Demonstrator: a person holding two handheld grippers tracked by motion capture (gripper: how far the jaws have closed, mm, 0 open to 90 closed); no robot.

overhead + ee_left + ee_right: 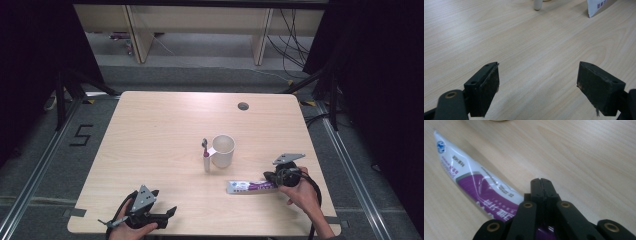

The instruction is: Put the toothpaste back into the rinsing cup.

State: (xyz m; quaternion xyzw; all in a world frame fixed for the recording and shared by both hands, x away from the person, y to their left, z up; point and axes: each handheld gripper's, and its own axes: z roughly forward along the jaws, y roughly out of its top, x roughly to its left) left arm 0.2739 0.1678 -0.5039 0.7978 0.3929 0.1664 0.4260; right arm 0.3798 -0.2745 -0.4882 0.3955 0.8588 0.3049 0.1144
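A white and purple toothpaste tube lies flat on the wooden table, right of centre. My right gripper is at the tube's right end with its jaws pressed together. In the right gripper view the gripper has nothing between its tips, and the tube runs out to the left from under the jaws; I cannot tell whether it is held. My left gripper rests near the front left edge, open and empty. A white cup stands mid-table with a toothbrush upright beside it.
A round cable hole sits near the table's far edge. The toothbrush's white handle end and a corner of the tube lie far ahead of the left gripper. Bare wood stretches between the two grippers.
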